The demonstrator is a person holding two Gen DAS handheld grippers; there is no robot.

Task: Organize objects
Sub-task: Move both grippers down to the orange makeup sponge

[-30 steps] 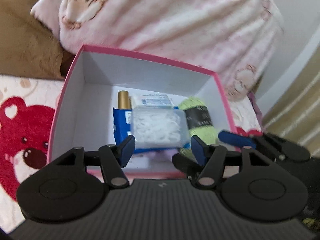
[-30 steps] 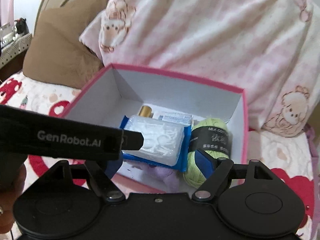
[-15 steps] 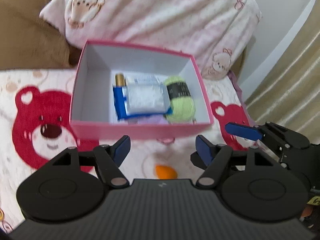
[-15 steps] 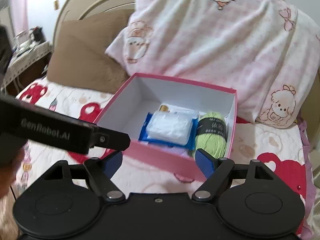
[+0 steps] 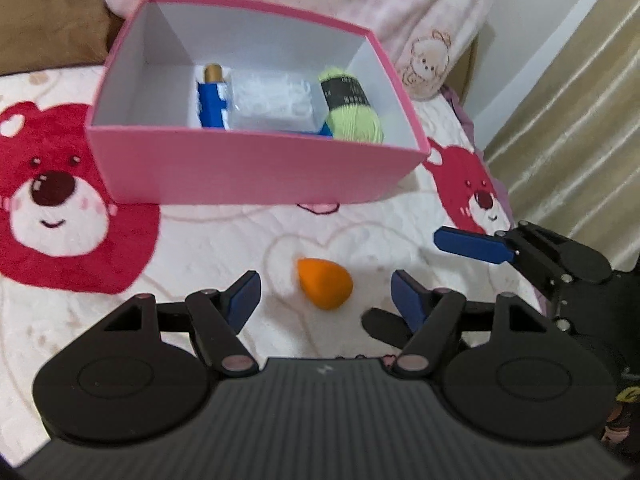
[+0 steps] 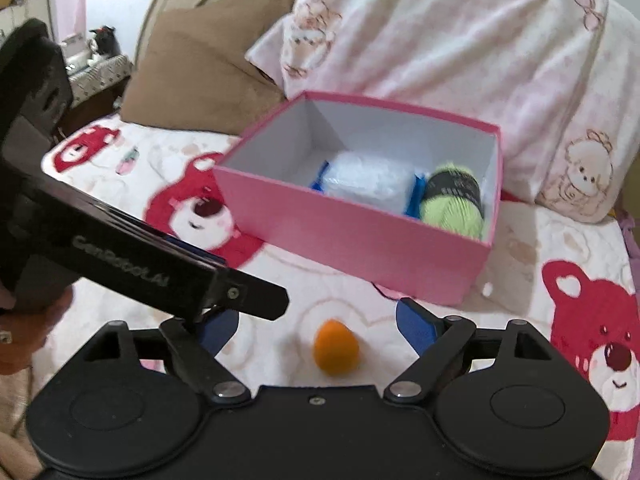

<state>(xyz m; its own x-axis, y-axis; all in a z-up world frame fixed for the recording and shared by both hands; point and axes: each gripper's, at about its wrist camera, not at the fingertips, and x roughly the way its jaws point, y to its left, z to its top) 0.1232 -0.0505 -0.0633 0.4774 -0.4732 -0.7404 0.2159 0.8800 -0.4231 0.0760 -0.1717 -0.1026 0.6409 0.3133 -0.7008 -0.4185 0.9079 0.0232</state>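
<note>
An orange egg-shaped sponge (image 5: 325,284) lies on the bedspread in front of the pink box (image 5: 256,168). The box holds a clear pack on a blue wrapper (image 5: 276,100), a green yarn ball (image 5: 354,116) and a gold-capped item (image 5: 213,73). My left gripper (image 5: 325,294) is open and hangs over the sponge without touching it. In the right wrist view the sponge (image 6: 335,347) sits low between the fingers of my right gripper (image 6: 316,326), whose jaws are opening, clear of it. The pink box (image 6: 360,240) lies beyond.
A blue finger (image 5: 472,246) of the right gripper reaches in from the right. The left gripper's black body (image 6: 160,272) crosses the right wrist view. A pink pillow (image 6: 460,40) and a brown pillow (image 6: 200,76) lie behind the box. A curtain (image 5: 580,120) hangs at right.
Both grippers drew back from the box to the bedspread in front of it. The left jaws widened off the clear pack, which stays in the box. The orange sponge came into view.
</note>
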